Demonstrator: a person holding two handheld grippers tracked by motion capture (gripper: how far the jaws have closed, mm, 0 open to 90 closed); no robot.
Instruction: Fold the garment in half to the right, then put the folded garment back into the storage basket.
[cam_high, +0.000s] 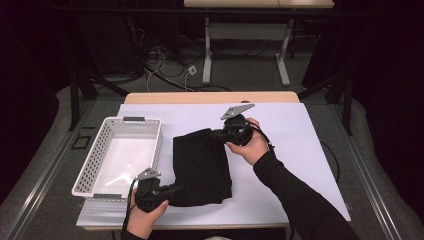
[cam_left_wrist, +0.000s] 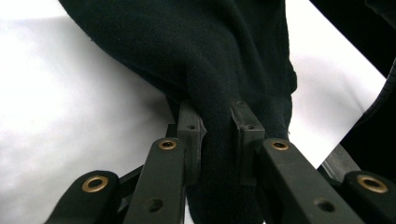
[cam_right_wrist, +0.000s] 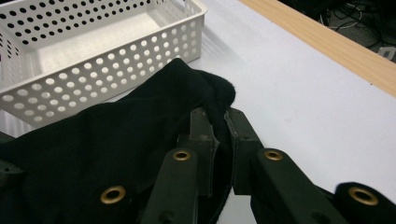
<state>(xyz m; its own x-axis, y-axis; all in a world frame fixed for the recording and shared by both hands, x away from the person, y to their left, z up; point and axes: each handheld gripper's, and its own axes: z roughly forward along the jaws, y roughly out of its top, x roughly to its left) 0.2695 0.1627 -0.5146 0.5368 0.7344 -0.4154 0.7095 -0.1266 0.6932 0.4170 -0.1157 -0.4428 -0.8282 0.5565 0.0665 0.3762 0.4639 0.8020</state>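
cloth: black cloth (cam_high: 201, 167) lies mid-table on the white sheet (cam_high: 290, 150), just right of the basket; folded into a rough rectangle, long side running 12 to 6 o'clock.
left gripper: left gripper (cam_high: 172, 190) at the cloth's 7 o'clock corner, near the table's front edge; jaws point toward 3 o'clock.
left fingers: clamped on a bunched fold of cloth; in the left gripper view the fabric is pinched tight between both pads (cam_left_wrist: 190, 133).
right gripper: right gripper (cam_high: 216, 134) at the cloth's 1 o'clock corner; jaws point toward 9 o'clock.
right fingers: closed on the cloth's corner; the right gripper view shows that corner tufted up between the pads (cam_right_wrist: 201, 128), raised off the sheet.
basket: white perforated basket (cam_high: 95, 160) at 9 o'clock from the cloth, nothing in it, close to the cloth's left edge; cannot tell whether they touch.
hands: left hand (cam_high: 145, 212) enters from 6 o'clock; right hand (cam_high: 252, 145) comes from 5 o'clock with a dark sleeve (cam_high: 300, 200).
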